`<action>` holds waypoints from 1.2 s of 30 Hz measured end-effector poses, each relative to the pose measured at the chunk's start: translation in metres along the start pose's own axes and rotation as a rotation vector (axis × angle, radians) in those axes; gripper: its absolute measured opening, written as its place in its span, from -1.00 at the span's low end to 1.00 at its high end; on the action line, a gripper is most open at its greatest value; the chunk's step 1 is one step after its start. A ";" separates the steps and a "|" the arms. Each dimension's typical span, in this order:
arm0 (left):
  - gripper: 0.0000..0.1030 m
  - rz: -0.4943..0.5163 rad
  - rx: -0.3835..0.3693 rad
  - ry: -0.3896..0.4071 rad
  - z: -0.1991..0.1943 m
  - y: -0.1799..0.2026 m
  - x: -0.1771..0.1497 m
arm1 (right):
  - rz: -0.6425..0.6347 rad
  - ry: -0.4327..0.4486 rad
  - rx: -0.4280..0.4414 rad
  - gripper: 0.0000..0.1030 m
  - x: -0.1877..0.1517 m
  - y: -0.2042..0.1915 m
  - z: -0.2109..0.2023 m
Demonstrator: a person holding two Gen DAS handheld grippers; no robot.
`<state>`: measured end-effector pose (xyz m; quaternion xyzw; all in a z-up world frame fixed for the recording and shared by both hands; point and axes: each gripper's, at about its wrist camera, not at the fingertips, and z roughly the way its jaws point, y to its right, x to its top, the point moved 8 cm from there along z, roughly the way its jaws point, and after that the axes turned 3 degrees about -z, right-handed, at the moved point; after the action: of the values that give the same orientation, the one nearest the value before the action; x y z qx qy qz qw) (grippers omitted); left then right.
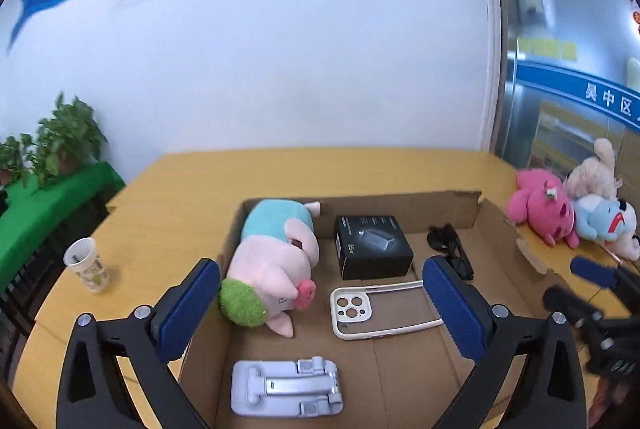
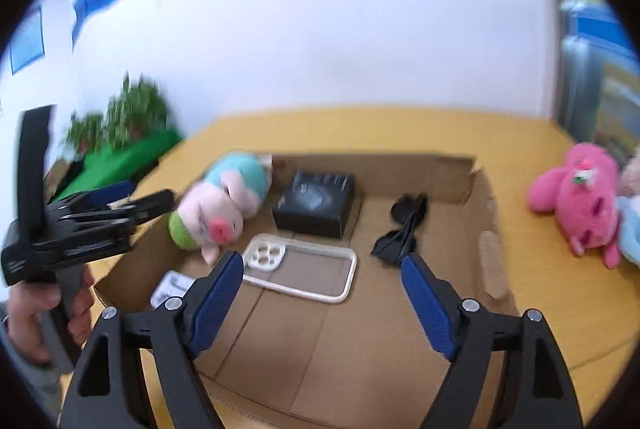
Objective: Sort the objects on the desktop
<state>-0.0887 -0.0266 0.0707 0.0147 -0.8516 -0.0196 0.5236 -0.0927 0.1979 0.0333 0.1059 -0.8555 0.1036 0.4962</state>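
**Both grippers empty over the sorting box — next pick undecided**

Left gripper (image 1: 320, 293) hovered over the cardboard box (image 1: 404, 197), fingers spread wide, holding nothing. Right gripper (image 2: 322, 277) likewise released and empty, poised above the box's near floor; its view was blurred.

Already in the box: pig plush (image 1: 272, 261) at far left, black charger box (image 1: 372, 247) beside it, black cable bundle (image 1: 448, 243) to the right, white phone case (image 1: 372, 309) in the middle, grey phone stand (image 1: 286, 387) nearest.

Still out on the counter (image 1: 180, 181): pink plush (image 1: 540, 207), blue-and-white plush (image 1: 606, 223) and cream plush (image 1: 592, 175) piled at far right, paper cup (image 1: 86, 265) at left.

Judgement: the right gripper seemed best placed for the plush pile. Take the pink one first — across its body, not a limb. The box's right wall stood between; lifting clear of it looked necessary.
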 end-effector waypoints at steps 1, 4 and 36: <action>1.00 0.001 0.010 0.001 -0.004 0.001 -0.005 | -0.001 0.024 -0.042 0.63 -0.009 0.003 -0.004; 1.00 -0.005 0.030 -0.037 -0.001 0.003 -0.036 | 0.012 -0.014 -0.106 0.63 -0.047 0.005 0.005; 1.00 0.018 0.068 -0.029 0.024 0.005 -0.107 | -0.022 0.021 -0.172 0.99 -0.081 0.006 0.023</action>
<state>-0.0619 -0.0159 -0.0355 0.0246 -0.8594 0.0136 0.5105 -0.0739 0.2034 -0.0488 0.0714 -0.8546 0.0254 0.5137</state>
